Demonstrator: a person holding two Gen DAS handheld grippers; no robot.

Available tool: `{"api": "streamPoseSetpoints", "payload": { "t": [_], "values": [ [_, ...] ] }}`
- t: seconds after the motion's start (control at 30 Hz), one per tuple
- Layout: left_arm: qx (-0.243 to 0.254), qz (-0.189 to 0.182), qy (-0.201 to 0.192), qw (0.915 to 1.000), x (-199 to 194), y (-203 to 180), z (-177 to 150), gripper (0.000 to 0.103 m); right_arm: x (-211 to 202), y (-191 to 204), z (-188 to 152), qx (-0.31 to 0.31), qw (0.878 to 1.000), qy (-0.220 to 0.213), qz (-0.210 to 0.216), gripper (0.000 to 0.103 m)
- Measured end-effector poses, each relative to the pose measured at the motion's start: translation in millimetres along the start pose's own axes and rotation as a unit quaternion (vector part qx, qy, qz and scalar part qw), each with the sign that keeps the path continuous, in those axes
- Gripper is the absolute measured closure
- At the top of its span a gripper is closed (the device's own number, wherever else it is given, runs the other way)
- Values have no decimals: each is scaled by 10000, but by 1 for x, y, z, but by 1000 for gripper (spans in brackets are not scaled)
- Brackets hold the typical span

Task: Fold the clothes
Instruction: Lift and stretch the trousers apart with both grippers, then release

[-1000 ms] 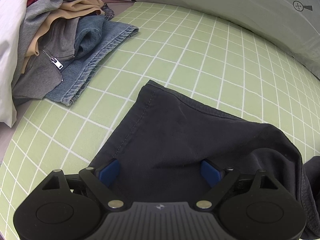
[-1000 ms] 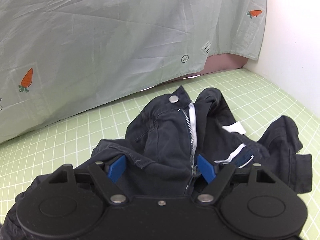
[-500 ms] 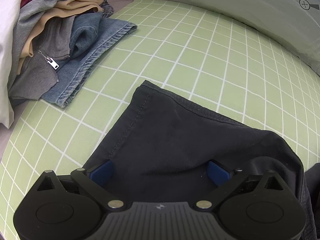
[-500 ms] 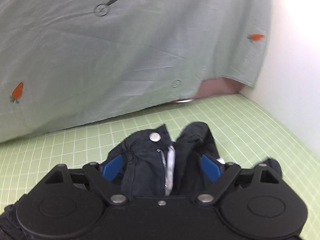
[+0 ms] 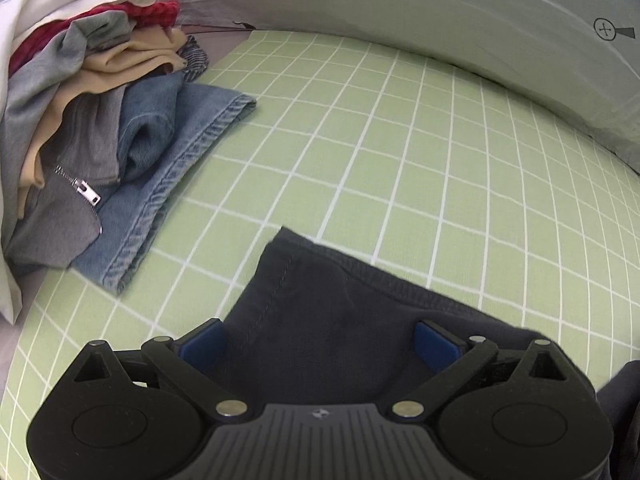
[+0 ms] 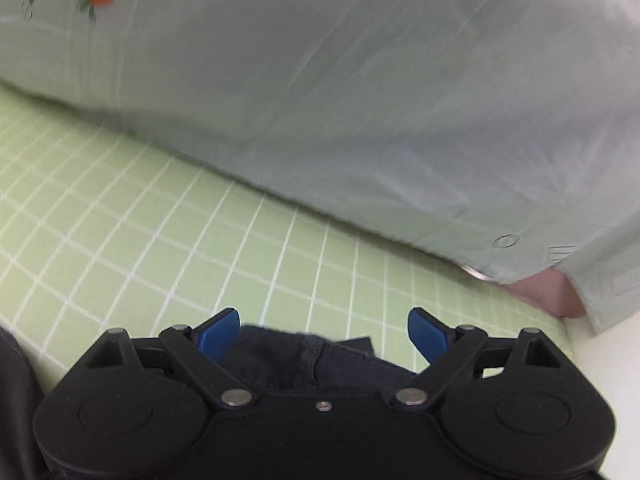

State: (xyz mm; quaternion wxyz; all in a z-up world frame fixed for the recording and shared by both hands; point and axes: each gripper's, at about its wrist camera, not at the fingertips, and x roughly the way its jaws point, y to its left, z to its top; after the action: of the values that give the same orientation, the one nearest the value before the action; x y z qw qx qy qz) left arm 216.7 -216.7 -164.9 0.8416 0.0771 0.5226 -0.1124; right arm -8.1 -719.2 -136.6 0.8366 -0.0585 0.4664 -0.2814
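The dark charcoal woven-cotton trousers (image 5: 344, 320) look matt, with a stitched seam along one edge. Under them the pale green grid-printed sheet (image 5: 400, 152) is smooth, flat cloth. The faded blue denim garment (image 5: 176, 184) shows coarse twill and a rough hem. The grey knit top (image 5: 68, 216) carries a shiny metal zip.

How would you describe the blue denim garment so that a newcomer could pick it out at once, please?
On the green checked sheet, find the heap of clothes at its far left. The blue denim garment lies lowest, its stitched hem reaching furthest onto the sheet; it alone is blue.
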Motion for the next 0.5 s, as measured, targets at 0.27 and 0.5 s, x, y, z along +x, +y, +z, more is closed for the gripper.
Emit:
{"api": "streamPoseSetpoints", "payload": {
  "t": [0.27, 0.5],
  "values": [
    [17, -112, 153, 9998, 16, 1, 8, 4, 27, -11, -30, -25, 9959, 716, 549, 25],
    [-1, 114, -255, 9996, 6, 0, 10, 83, 7, -32, -36, 900, 9951, 49, 407, 92]
  ]
}}
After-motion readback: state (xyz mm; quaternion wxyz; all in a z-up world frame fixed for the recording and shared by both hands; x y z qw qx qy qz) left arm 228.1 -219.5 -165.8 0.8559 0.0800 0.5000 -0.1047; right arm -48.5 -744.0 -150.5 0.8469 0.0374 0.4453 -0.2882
